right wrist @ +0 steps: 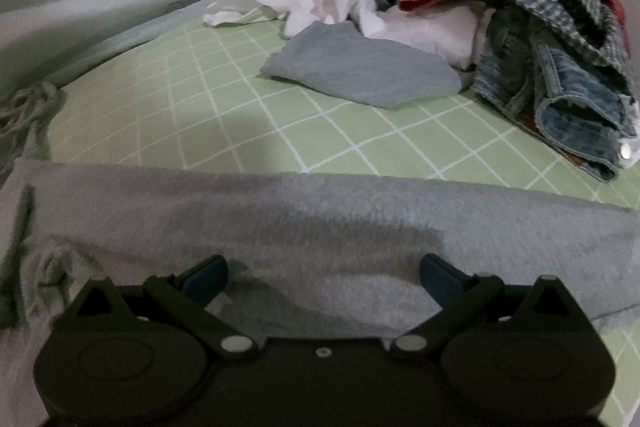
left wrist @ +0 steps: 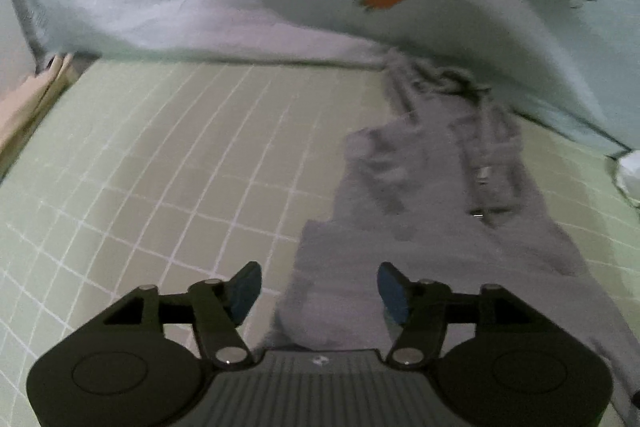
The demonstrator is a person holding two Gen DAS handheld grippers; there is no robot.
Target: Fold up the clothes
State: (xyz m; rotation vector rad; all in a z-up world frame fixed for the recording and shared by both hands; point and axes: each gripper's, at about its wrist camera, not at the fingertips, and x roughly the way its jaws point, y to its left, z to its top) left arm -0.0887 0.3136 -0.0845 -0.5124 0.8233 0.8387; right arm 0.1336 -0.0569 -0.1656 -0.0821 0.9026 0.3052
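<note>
Grey fleece garment point(right wrist: 320, 227) lay spread on the green checked bed point(right wrist: 240, 99) directly under the right gripper point(right wrist: 324, 279), whose jaws stood released, wide apart. Beneath the left gripper point(left wrist: 318, 291), also released, the same garment stretched ahead toward its drawstring end. Beyond the right gripper sat a pile of clothes point(right wrist: 500, 7). A clean fold would likely need both grippers pinching matching edges, lifting evenly.

Your left tool point(left wrist: 319, 289) and right tool point(right wrist: 323, 277) both point forward and down, fingers spread wide, holding nothing.
</note>
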